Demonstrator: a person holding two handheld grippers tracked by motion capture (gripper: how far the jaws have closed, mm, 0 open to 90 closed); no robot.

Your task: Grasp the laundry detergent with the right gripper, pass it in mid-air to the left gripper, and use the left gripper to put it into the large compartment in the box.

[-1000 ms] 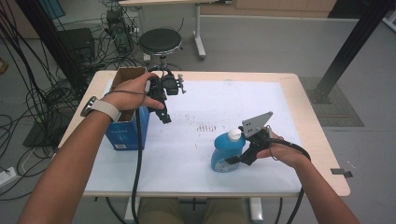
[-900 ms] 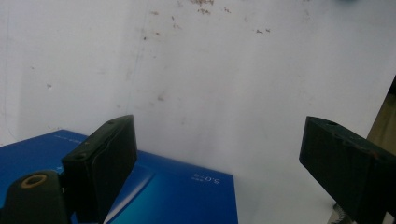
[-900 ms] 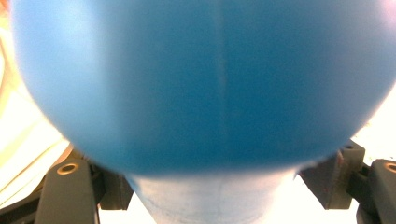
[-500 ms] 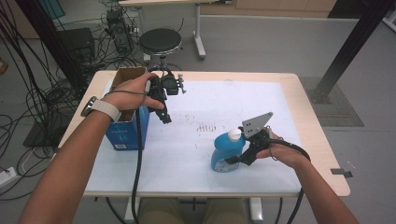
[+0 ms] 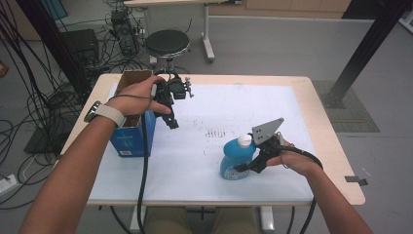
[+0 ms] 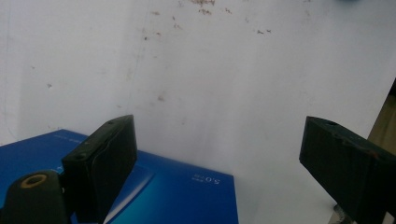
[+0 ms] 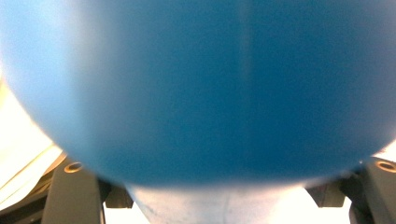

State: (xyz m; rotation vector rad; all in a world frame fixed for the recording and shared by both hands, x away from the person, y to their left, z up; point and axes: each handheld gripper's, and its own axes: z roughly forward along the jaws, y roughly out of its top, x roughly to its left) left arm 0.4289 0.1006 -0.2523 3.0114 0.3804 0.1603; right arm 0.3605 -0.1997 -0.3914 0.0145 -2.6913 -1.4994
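A pale wooden table (image 5: 336,161) stands on a grey floor (image 5: 272,44), most of its top covered by a white sheet (image 5: 234,105) speckled with small dark marks; beyond its far edge sits a round black stool (image 5: 167,43) beside the white leg and foot of another table (image 5: 208,34); to the left, bundles of black cables (image 5: 44,97) hang and trail across the floor around a black case (image 5: 80,46); a black post (image 5: 363,48) slants up at the right from a dark floor mat (image 5: 348,109); a light wood cabinet front (image 5: 292,7) lines the far wall; the light is even and soft
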